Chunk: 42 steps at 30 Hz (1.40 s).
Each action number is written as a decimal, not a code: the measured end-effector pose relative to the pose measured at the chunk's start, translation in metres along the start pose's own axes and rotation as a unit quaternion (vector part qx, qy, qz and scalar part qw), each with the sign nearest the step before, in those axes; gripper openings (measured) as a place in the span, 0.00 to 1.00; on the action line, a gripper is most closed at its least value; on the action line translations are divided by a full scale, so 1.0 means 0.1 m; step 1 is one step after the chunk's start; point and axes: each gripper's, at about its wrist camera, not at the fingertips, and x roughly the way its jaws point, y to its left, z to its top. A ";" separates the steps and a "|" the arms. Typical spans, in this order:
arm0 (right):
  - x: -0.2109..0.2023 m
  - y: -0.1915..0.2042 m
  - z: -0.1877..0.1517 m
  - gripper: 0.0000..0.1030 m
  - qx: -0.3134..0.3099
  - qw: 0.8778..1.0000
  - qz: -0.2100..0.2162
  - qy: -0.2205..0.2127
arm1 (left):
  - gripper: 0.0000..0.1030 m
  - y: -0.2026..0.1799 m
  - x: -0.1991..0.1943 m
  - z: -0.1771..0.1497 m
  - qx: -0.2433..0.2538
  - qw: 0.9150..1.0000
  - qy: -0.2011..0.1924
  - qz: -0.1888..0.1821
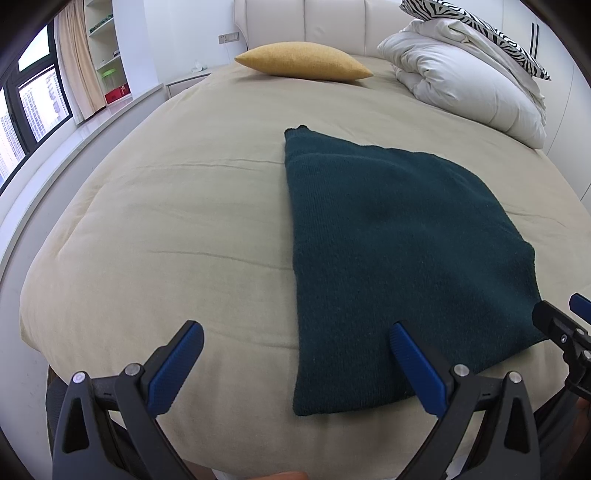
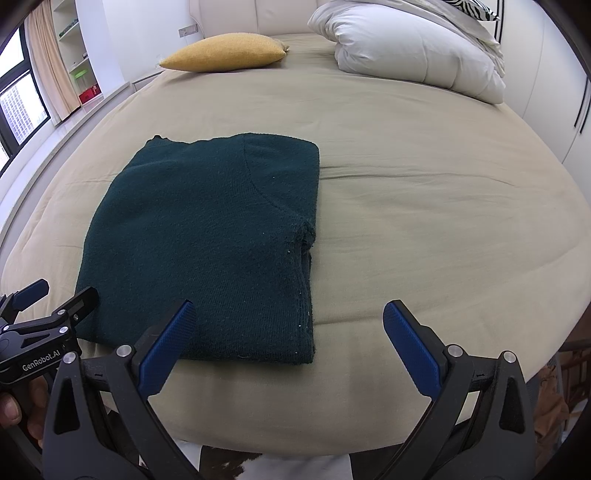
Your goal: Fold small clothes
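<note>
Bright, even daylight from the window [image 1: 33,99] at left. Soft shadows, no glare. Sharp centre; fisheye-bent, dark-vignetted edges.

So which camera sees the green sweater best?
The right wrist view: the folded dark green sweater lies whole there, with its seam and layered right edge plain. The left wrist view shows it slanted, its near right corner behind the right gripper.

Zebra pillow [image 2: 469,7] cut off at top edge, right wrist view. Shelf items [image 1: 110,79] upper left too small to identify. Sweater [image 2: 207,236] near-left corner hidden behind left gripper [image 2: 40,310].
</note>
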 end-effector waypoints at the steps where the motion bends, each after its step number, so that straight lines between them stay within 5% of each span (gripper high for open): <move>1: 0.00 0.01 0.00 1.00 0.000 1.000 0.000 0.000 | 1.00 0.00 0.00 0.01 0.000 1.000 0.000 -0.001; 42: 0.00 0.04 0.00 1.00 0.002 1.000 -0.001 -0.001 | 1.00 0.00 0.02 0.01 -0.001 1.000 0.006 -0.003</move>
